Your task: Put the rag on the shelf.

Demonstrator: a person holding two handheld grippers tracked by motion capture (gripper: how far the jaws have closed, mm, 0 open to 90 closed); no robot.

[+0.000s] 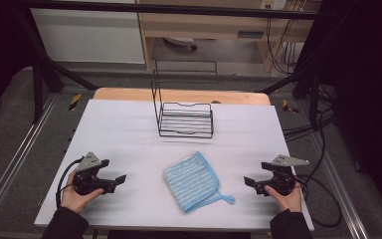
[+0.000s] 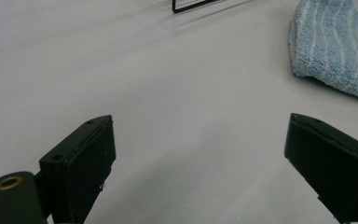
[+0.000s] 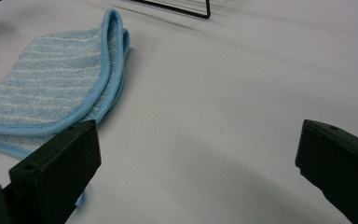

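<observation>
Overhead, a folded blue cloth (image 1: 193, 180) is lying on the white counter (image 1: 129, 129) between the left gripper (image 1: 115, 181) and the right gripper (image 1: 252, 182), each apart from it and held low in a hand. Behind the cloth a black wire rack (image 1: 186, 118) is standing upright. Only the high view is showing the hands and the whole rack; the gripper views are catching just a rack edge. Those closer views are showing both pairs of fingers (image 2: 81, 163) spread wide over bare counter, gripping nothing, with the cloth's bound edge (image 3: 114, 70) doubled over.
</observation>
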